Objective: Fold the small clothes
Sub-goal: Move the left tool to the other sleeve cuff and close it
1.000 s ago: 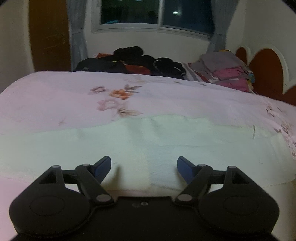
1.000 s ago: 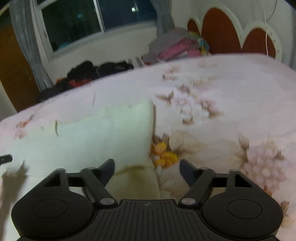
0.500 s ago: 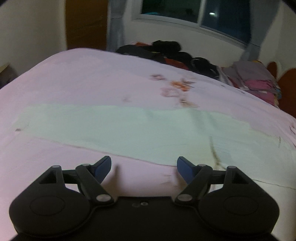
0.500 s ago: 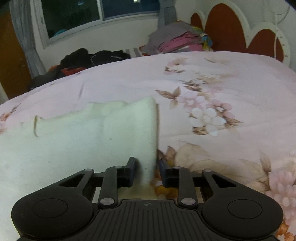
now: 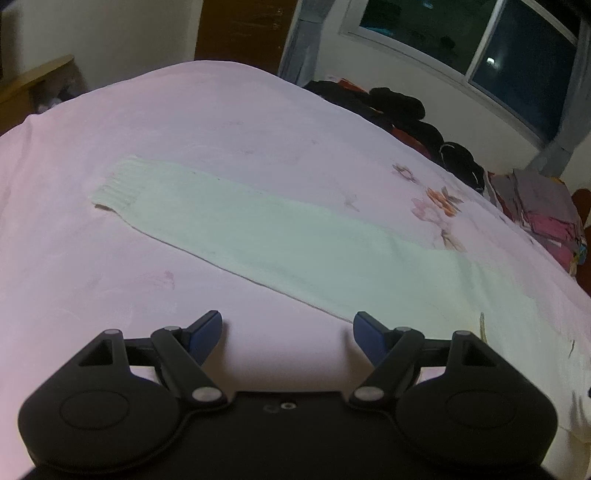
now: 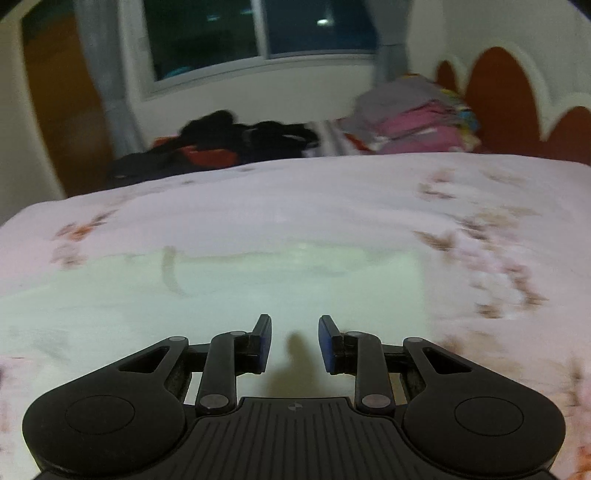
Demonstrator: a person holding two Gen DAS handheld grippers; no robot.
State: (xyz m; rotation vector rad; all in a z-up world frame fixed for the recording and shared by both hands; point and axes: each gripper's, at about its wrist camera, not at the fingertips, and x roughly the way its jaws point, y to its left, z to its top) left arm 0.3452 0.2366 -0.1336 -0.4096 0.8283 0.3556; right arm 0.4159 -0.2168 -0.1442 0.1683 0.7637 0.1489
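Both grippers above pale garment, unheld

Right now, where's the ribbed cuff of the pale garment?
Left wrist view, upper left: the ribbed cuff lies flat on the pink bedspread, at the pale garment's far left end.

A home bedroom is shown: a bed spread with floral pink bedding, a scalloped headboard at its end, clothes piled beside it beneath a curtained window.
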